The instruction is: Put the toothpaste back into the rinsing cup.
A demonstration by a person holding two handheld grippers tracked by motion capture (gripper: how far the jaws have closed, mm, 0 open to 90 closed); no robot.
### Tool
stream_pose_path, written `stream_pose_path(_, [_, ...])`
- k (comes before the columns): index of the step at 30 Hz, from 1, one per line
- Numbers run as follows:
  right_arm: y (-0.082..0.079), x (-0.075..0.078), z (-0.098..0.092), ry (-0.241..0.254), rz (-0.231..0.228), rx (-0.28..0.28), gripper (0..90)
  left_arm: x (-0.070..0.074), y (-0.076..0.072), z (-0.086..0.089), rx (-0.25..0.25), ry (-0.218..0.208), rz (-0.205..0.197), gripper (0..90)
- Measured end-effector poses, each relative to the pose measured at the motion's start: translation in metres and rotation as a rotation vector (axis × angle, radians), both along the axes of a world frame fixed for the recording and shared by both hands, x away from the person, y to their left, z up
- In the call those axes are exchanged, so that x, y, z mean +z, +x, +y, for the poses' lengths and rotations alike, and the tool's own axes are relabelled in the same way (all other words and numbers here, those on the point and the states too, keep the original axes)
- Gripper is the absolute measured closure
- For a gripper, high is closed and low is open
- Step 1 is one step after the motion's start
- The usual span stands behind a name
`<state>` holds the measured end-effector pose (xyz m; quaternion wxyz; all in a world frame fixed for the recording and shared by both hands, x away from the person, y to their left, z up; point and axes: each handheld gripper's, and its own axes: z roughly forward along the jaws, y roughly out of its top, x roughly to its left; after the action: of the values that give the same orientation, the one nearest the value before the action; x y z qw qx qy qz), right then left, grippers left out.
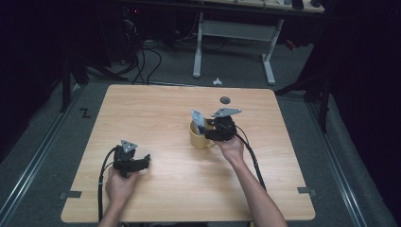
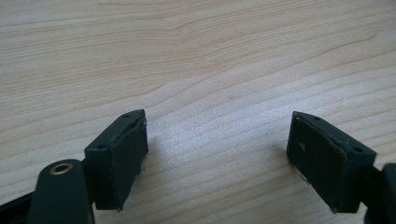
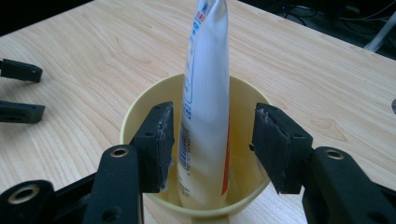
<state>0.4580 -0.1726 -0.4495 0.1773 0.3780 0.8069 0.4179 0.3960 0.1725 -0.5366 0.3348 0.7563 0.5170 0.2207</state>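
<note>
One cup (image 3: 140, 107) and one tube (image 3: 205, 107) are seen on a wooden worktop (image 1: 156, 109) in a dark room; both grippers' fingers (image 3: 156, 144) are held apart.

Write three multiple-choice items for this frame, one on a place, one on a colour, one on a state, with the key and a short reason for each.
1. Where is the white tube?
A. Lying flat on the table
B. Standing in the cup
C. Held up in the left claw

2. What colour is the cup?
A. Yellow
B. Blue
C. Red

3. How does the right claw stand around the tube?
A. Pads pressed on the tube
B. Jaws open, a gap on each side of the tube
C. Jaws shut above the cup's rim

Key: 1 B, the right gripper view shows the tube upright inside the cup. 2 A, the cup's wall is yellow in the high view and the right gripper view. 3 B, the pads stand clear of the tube on both sides.
</note>
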Motion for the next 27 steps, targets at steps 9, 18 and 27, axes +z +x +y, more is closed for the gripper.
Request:
stream_pose_path(9, [-0.006,0.005,-0.008,0.041,0.007,0.003,48.2,0.0,0.0,0.0,0.0,0.0,0.0,20.9])
stream_pose_path(18, [-0.012,0.013,-0.018,0.054,-0.003,-0.008,49.2,0.0,0.0,0.0,0.0,0.0,0.0,20.9])
stream_pose_path(27, [-0.018,0.013,-0.034,0.076,0.003,-0.025,50.1,0.0,0.0,0.0,0.0,0.001,0.0,20.9])
